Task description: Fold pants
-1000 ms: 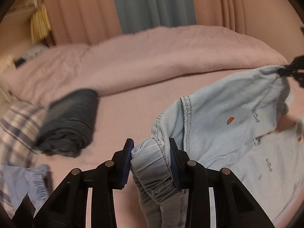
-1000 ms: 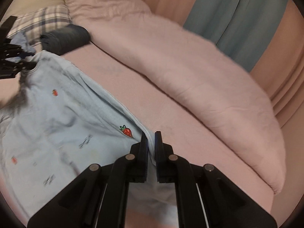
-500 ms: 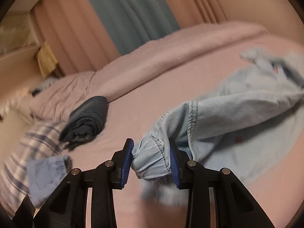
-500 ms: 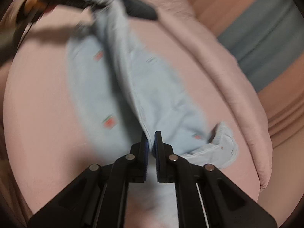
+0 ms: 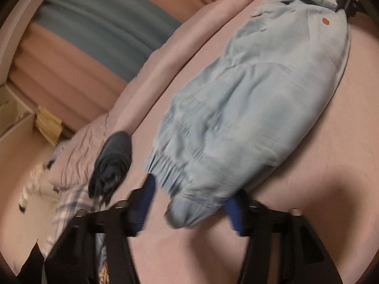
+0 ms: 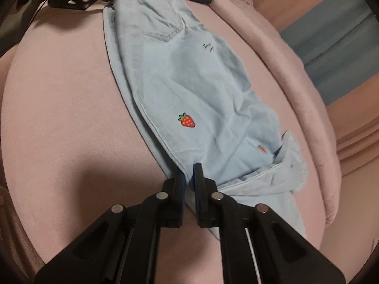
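Left wrist view: left claw spread open around the waistband of light-blue pants lying on the pink bed, centre frame; rolled dark garment left. Right wrist view: right claw clamped on the pants' edge, strawberry patch centre, small script unreadable.

Both grippers are matte black plastic with angular, cut-out linkage arms. The left gripper has ribbed blue finger pads. The right gripper shows four round silver pivot screws and dark blue pads.
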Motion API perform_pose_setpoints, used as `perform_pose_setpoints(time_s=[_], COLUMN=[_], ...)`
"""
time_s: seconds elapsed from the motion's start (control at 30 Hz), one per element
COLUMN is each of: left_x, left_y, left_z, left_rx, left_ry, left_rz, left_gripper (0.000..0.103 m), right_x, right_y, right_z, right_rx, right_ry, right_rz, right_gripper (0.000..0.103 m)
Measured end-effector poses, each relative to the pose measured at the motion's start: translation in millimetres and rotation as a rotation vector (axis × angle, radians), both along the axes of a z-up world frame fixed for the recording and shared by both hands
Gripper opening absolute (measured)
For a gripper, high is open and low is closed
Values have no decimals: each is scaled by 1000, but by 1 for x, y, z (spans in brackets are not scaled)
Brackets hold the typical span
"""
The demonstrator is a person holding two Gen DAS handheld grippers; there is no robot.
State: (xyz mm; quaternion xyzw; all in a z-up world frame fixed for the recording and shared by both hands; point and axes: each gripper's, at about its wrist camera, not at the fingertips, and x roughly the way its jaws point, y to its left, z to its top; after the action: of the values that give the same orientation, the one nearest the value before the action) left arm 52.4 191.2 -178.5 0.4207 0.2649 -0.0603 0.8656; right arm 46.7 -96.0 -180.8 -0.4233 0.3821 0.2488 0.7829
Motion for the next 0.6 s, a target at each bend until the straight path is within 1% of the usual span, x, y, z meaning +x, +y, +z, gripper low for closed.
perform_pose_setpoints(time_s=[0.03, 0.1, 0.17, 0.2, 0.23, 0.27, 0.3, 0.4, 0.43, 0.47, 0.53, 0.6], left_x=[-3, -5, -6, -6, -4, -2, 3, 15, 17, 14, 11, 12], left_y=[4, 16, 31, 38, 46, 52, 59, 83, 95, 98, 108, 110], left_z=[3, 12, 25, 32, 37, 39, 40, 30, 23, 18, 8, 6], left_rx=[-8, -57, -143, -214, -313, -384, -485, -788, -941, -1023, -1225, -1367], left_ry=[-7, 0, 14, 38, 84, 122, 181, 350, 412, 435, 481, 509], left_rz=[21, 78, 159, 182, 193, 202, 224, 336, 385, 403, 442, 438], left_gripper=[76, 77, 77, 77, 78, 78, 78, 78, 78, 78, 78, 77], right_x=[2, 0, 2, 3, 4, 6, 7, 9, 9, 7, 6, 6], right_y=[1, 1, 0, 0, 1, 1, 2, 3, 4, 4, 4, 2], right_z=[-2, -1, 2, 2, 2, 2, 2, 1, 1, 1, 1, 1], right_rx=[-5, -9, 8, 14, 18, 20, 26, 31, 33, 32, 42, 59], right_ry=[0, -5, -3, -3, -2, -1, -3, -4, -6, -8, -11, -3], right_rz=[-1, -2, -8, -10, -17, -21, -25, -36, -37, -39, -47, -60], right_gripper=[10, 10, 11, 11, 11, 11, 11, 11, 11, 11, 12, 12])
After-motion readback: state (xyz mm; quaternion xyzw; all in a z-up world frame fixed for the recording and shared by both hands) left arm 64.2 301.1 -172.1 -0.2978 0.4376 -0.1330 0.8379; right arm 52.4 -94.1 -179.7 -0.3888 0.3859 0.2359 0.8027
